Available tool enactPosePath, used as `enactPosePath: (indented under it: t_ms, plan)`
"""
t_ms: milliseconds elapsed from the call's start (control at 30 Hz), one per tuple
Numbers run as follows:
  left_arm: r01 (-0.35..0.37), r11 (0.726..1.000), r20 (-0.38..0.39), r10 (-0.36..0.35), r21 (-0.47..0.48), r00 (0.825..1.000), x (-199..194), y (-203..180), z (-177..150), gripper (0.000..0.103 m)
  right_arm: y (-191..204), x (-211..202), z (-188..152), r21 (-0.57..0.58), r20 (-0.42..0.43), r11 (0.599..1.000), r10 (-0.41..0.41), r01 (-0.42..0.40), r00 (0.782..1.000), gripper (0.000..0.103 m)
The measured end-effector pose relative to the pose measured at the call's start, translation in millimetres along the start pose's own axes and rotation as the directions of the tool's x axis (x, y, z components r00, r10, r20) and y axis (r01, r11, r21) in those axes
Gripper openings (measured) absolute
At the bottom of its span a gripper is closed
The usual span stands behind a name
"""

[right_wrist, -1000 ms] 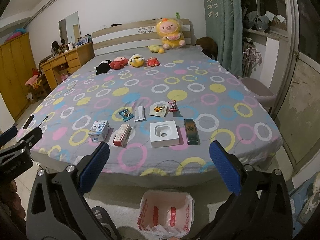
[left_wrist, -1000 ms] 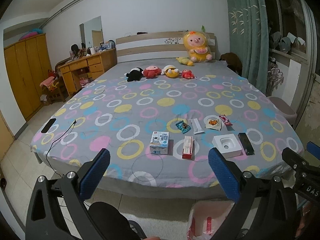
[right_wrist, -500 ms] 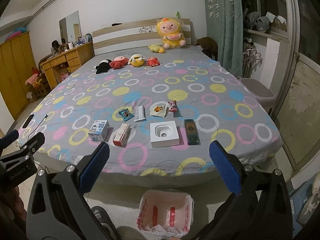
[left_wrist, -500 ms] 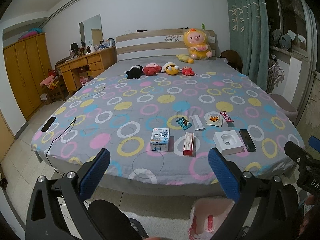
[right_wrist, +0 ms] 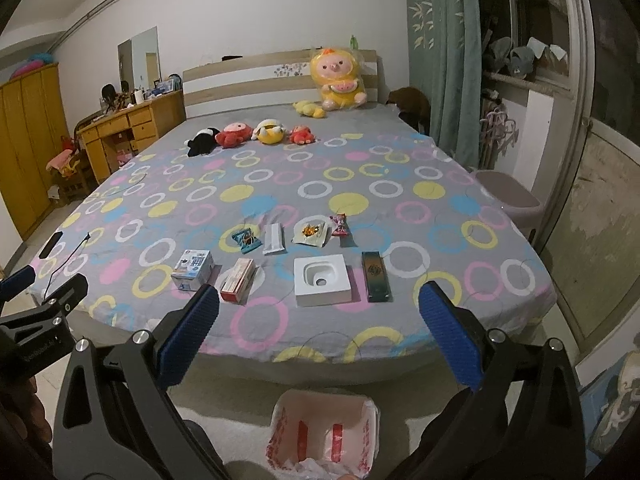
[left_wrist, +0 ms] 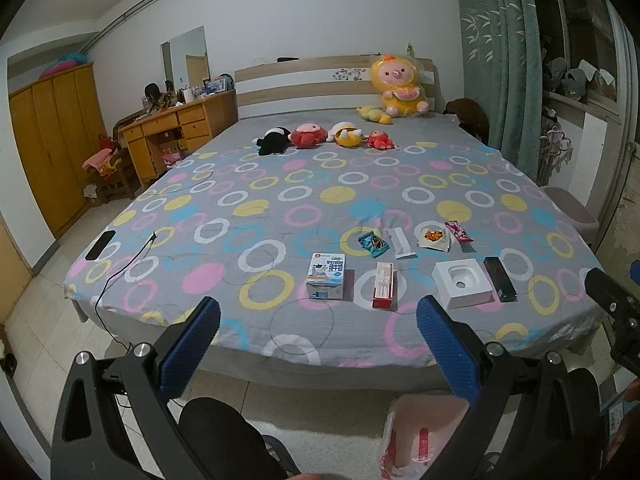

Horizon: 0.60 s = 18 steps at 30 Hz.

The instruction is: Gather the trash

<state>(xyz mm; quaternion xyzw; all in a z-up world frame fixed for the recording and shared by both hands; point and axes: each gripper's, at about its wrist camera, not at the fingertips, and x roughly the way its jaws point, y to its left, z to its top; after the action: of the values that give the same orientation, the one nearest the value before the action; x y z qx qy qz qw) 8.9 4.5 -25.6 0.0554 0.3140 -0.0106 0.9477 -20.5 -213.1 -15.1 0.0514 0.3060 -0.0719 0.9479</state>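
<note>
Trash lies in two rows near the bed's foot. The front row holds a blue-white carton (left_wrist: 327, 270) (right_wrist: 192, 269), a red box (left_wrist: 383, 285) (right_wrist: 238, 280), a white tray insert (left_wrist: 462, 282) (right_wrist: 322, 279) and a dark slim box (left_wrist: 500, 279) (right_wrist: 375, 276). Behind them lie a teal wrapper (right_wrist: 246, 239), a white sachet (right_wrist: 274, 238), a white packet with orange print (right_wrist: 310, 233) and a pink wrapper (right_wrist: 339, 225). A white-and-red trash bag (right_wrist: 324, 434) (left_wrist: 420, 436) stands open on the floor below. My left gripper (left_wrist: 318, 322) and right gripper (right_wrist: 318, 318) hover open and empty before the bed.
Several plush toys (left_wrist: 326, 137) and a big yellow doll (left_wrist: 398, 90) sit near the headboard. A black phone (left_wrist: 100, 244) with a cable lies at the bed's left corner. A wooden desk (left_wrist: 176, 128) and wardrobe (left_wrist: 52, 148) stand left; a pink bin (right_wrist: 508, 196) stands right.
Both views have drawn back and risen slightly, so the bed's foot sits a little lower. The grippers stayed open and nothing on the bed moved.
</note>
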Motion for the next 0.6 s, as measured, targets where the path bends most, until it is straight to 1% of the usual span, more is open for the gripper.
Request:
enactPosePath:
  t_ms: [167, 367, 467, 533, 600]
  plan:
    - [0.0, 1.0, 0.0, 0.0, -0.003, 1.0, 0.1, 0.1, 0.7, 0.096, 2.4, -1.0, -0.6, -0.007, 0.007, 1.0, -0.013, 0.013, 1.0, 0.098]
    - [-0.01, 1.0, 0.0, 0.01, -0.011, 1.0, 4.2, 9.8, 3.0, 0.096, -2.8, 0.8, -2.8, 0.01, 0.011, 0.999, 0.034, -0.034, 0.999, 0.098]
    - [-0.02, 1.0, -0.021, 0.019, -0.022, 1.0, 16.2, 19.0, 3.0, 0.096, -4.7, 10.0, -5.0, -0.017, -0.011, 0.999, 0.037, -0.038, 0.999, 0.098]
    - [-0.029, 0.999, -0.038, 0.028, -0.028, 0.999, 30.6, 25.4, 3.8, 0.096, -7.2, 17.4, -6.9, -0.016, -0.006, 0.999, 0.042, -0.042, 0.999, 0.098]
    - [-0.036, 0.999, -0.047, 0.035, -0.022, 0.998, 41.6, 25.0, 6.3, 0.096, -9.4, 28.3, -8.6, -0.016, -0.032, 0.999, 0.05, -0.05, 0.998, 0.098]
